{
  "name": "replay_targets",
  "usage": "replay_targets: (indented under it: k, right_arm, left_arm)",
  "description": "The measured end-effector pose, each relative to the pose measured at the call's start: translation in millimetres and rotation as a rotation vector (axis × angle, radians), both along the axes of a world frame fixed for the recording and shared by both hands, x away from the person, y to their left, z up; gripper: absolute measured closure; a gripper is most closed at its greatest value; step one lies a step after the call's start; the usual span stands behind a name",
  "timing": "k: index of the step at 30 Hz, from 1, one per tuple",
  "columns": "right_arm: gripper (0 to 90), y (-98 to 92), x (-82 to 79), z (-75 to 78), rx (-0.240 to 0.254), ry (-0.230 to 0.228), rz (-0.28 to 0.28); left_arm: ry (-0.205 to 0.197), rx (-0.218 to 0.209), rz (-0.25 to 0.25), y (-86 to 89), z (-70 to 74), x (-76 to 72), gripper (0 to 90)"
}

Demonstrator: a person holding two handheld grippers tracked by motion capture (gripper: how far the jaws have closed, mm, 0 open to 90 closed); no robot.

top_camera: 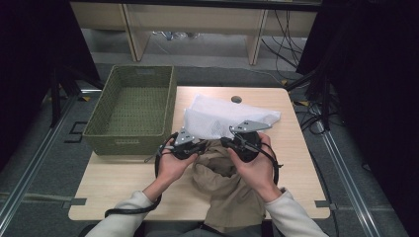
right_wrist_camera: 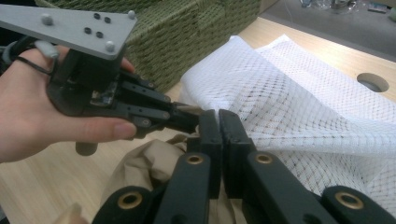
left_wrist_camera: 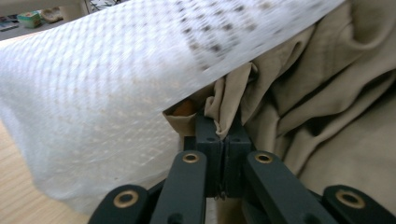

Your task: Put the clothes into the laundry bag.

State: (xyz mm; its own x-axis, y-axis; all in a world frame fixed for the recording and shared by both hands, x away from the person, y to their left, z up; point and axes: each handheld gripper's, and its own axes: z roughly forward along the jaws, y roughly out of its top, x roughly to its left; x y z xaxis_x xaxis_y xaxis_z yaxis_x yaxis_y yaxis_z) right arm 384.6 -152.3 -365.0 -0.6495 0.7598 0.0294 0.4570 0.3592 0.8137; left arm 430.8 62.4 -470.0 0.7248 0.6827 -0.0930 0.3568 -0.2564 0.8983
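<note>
Both claws, left claw and right claw, pinch the beige garment

In the high view the beige garment runs off the bottom edge between the person's sleeves, so its lower part is cut off, and its top edge lies hidden under the two grippers and the hands. The white mesh bag has its near edge covered by the same grippers. In the left gripper view the mesh bag is blurred along its upper stretch, where dark specks smear, and it covers most of the desk. A small orange-brown spot under the mesh edge is too unclear to identify. In the right gripper view the garment is largely hidden behind the jaws.
</note>
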Motion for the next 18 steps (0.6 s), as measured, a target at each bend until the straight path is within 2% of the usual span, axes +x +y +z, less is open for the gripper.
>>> replay_targets:
  k: [2, 3, 4, 5, 7, 12, 13, 14, 18]
  right_arm:
    - [90.0, -0.2, 1.2, 0.6, 0.005, -0.010, 0.001]
    - [90.0, 0.1, 0.4, 1.3, 0.012, -0.004, -0.008]
    - [90.0, -1.3, 1.5, 1.9, -0.003, -0.025, 0.002]
    - [90.0, -1.1, 1.4, 2.2, -0.002, -0.024, 0.003]
    - [90.0, -0.2, 0.4, 2.5, 0.001, -0.031, -0.001]
    - [90.0, 1.4, -1.3, 3.8, 0.008, -0.037, 0.013]
    - [90.0, 2.4, -2.3, 3.6, 0.019, -0.021, 0.009]
    - [90.0, 1.6, -1.9, 4.1, 0.001, -0.030, 0.017]
    - [90.0, 2.1, -1.3, 3.2, 0.004, -0.021, 0.016]
  left_arm:
    - [-0.025, -0.025, -0.024, -5.4, 6.4, -8.3, 89.0]
    - [-0.042, -0.026, -0.045, -9.3, 11.7, -14.3, 89.0]
    - [-0.063, -0.028, -0.058, -12.2, 15.8, -18.2, 89.0]
    - [-0.080, -0.021, -0.069, -15.1, 19.8, -21.7, 89.0]
    - [-0.096, -0.025, -0.082, -20.7, 25.0, -26.2, 88.9]
    - [-0.124, -0.027, -0.055, -26.9, 27.7, -26.8, 88.8]
    - [-0.124, -0.023, -0.052, -26.8, 27.6, -26.6, 88.8]
    - [-0.125, -0.027, -0.049, -27.0, 27.3, -26.5, 88.8]
    - [-0.139, -0.036, -0.038, -28.4, 27.2, -27.7, 88.8]
